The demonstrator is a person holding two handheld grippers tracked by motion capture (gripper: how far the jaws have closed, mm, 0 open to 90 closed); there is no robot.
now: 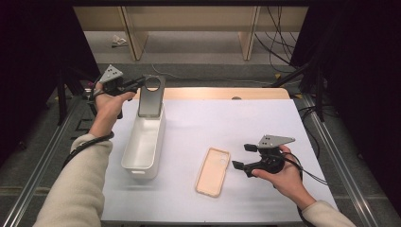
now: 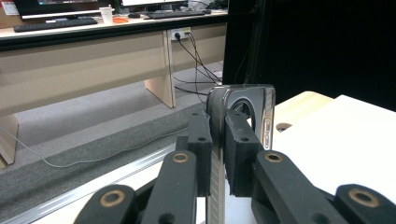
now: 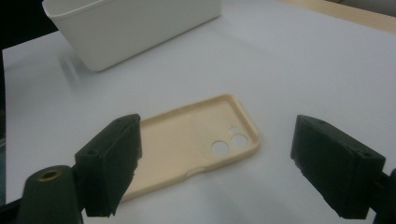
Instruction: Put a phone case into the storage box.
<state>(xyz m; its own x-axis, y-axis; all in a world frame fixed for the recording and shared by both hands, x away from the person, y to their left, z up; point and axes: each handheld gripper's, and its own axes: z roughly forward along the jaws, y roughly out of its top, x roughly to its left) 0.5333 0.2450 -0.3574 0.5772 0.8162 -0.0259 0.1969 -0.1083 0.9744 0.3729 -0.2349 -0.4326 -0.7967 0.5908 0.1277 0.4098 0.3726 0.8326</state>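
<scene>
High view first: my left gripper [image 1: 138, 84] is clamped on a dark grey phone case with a big round camera cutout [image 1: 151, 96], holding it upright over the far end of the long white plastic bin [image 1: 142, 146]. The case's lower edge sits right at the bin's far rim, and I can't tell if it touches. As far as I can see, the rest of the bin is bare white inside.

In the left gripper view, both pads [image 2: 201, 149] press flat on either side of that grey case [image 2: 243, 100], so it's a proper pinch on the edge.

My right gripper [image 1: 246, 156] hovers to the right of the bin with its jaws wide apart and nothing between them. A beige soft phone case with two small round holes [image 1: 213, 171] lies open side up on the table, between the bin and that gripper and just beside the gripper. In the right gripper view it lies between the two pads [image 3: 112, 163] but farther out, untouched [image 3: 187, 144].

No brand or writing I can read on either case.

The surface is a white table top [image 1: 246, 123] with a light wood strip along the far edge. Beyond it are grey carpet, wooden desk legs and loose cables, with dark curtains at the sides.
</scene>
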